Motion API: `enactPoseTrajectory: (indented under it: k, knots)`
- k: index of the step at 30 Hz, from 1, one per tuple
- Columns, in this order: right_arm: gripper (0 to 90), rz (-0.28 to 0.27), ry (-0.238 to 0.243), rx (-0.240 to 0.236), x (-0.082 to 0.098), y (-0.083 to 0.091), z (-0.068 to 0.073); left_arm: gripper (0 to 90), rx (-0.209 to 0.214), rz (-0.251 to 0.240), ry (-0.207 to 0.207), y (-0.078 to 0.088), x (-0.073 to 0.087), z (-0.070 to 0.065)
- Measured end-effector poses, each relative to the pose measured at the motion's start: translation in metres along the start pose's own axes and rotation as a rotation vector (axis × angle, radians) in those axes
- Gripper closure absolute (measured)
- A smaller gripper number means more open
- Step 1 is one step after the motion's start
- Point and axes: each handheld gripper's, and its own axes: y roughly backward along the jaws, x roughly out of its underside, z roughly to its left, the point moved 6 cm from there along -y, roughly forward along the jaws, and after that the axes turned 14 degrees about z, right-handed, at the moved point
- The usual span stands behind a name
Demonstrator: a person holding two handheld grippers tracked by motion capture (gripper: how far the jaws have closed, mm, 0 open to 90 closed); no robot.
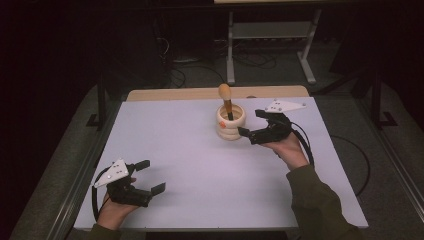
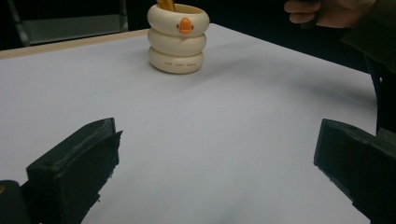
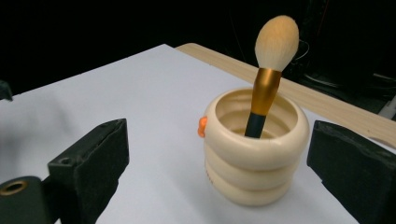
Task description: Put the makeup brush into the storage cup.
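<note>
Jaws spread wide, the right gripper (image 1: 256, 123) hovers just right of the cream ringed holder (image 1: 230, 123) at the table's (image 1: 200, 165) far middle, where a brush (image 3: 268, 79) stands nearly upright, while the left gripper (image 1: 150, 176), also open, rests well apart at the near left.

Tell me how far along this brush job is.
Done: the brush stands bristles up inside the cream holder. In hand: nothing; the right hand-held gripper sits open beside the holder, apparently not touching it. The left hand-held gripper waits open near the table's front edge. Left: likely little.
</note>
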Motion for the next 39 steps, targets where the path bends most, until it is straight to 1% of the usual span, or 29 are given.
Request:
enactPoseTrajectory:
  k: [4, 8, 10, 11, 13, 15, 17, 19, 22, 24, 27, 28, 32, 33, 39]
  knots:
    - [4.1, -0.018, 0.009, -0.002, 0.009, 0.008, 0.004, 0.0, 0.003, 0.003, -0.001, -0.001, 0.000, 0.000]
    - [3.4, -0.011, 0.028, 0.002, 0.018, 0.012, 0.009, 0.0, 0.000, 0.000, 0.002, -0.001, 0.000, 0.000]
    - [2.5, -0.009, 0.025, -0.001, 0.023, 0.014, 0.011, 0.0, -0.001, -0.001, 0.000, 0.000, 0.000, 0.000]
    - [1.7, 0.005, 0.026, 0.002, 0.025, 0.015, 0.012, 0.0, -0.002, 0.002, 0.000, 0.000, 0.000, 0.001]
    - [1.8, -0.004, 0.032, 0.005, 0.029, 0.018, 0.015, 0.0, 0.002, -0.001, 0.006, -0.001, 0.000, 0.001]
    - [1.7, -0.012, 0.030, 0.003, 0.032, 0.021, 0.017, 0.0, 0.002, -0.002, 0.010, -0.001, 0.000, 0.001]
    - [1.5, -0.005, 0.028, 0.005, 0.036, 0.024, 0.018, 0.0, 0.003, 0.000, 0.008, -0.001, 0.000, 0.002]
    - [1.5, -0.021, 0.027, 0.004, 0.039, 0.029, 0.019, 0.0, 0.004, 0.000, 0.009, 0.000, 0.000, 0.002]
    - [1.5, -0.030, 0.022, 0.009, 0.045, 0.035, 0.021, 0.0, 0.003, 0.003, 0.006, -0.001, 0.000, 0.002]
    - [1.5, -0.024, 0.021, 0.011, 0.050, 0.039, 0.023, 0.0, 0.001, 0.009, -0.003, -0.001, 0.001, 0.003]
    - [1.5, -0.035, 0.018, 0.014, 0.055, 0.045, 0.024, 0.0, 0.003, 0.008, 0.006, 0.000, 0.000, 0.002]
    - [1.5, -0.035, 0.017, 0.017, 0.057, 0.047, 0.024, 0.0, 0.002, 0.012, 0.005, 0.000, 0.001, 0.002]
    - [1.5, -0.032, 0.004, 0.025, 0.067, 0.053, 0.025, 0.0, 0.002, 0.004, 0.004, -0.001, 0.001, 0.002]
    - [1.5, -0.032, 0.010, 0.029, 0.069, 0.054, 0.025, 0.0, 0.001, 0.005, 0.003, 0.000, 0.001, 0.002]
    - [1.4, -0.025, 0.004, 0.041, 0.083, 0.061, 0.027, 0.0, 0.000, 0.004, 0.002, 0.000, 0.001, 0.002]
